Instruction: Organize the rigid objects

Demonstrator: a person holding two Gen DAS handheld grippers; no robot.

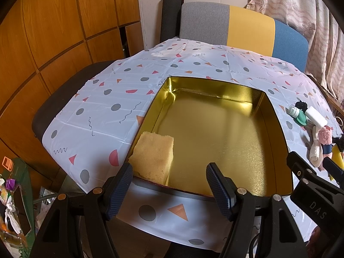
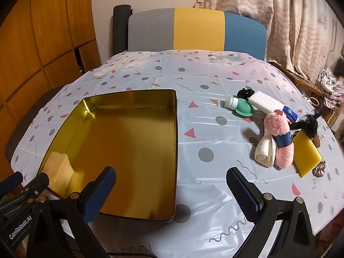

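In the left wrist view the left gripper (image 1: 169, 185) gapes empty over the tin (image 1: 277, 142), a sponge (image 1: 153, 154) at its 7 o'clock corner, while the right wrist view shows the right gripper (image 2: 172, 185) wide, empty, with 1 pile (image 2: 277, 129) at 2 o'clock.

A home: curtains (image 2: 290, 21), wooden wardrobe (image 2: 43, 32), tablecloth-covered table (image 2: 215, 81), upholstered chair (image 2: 193, 30).
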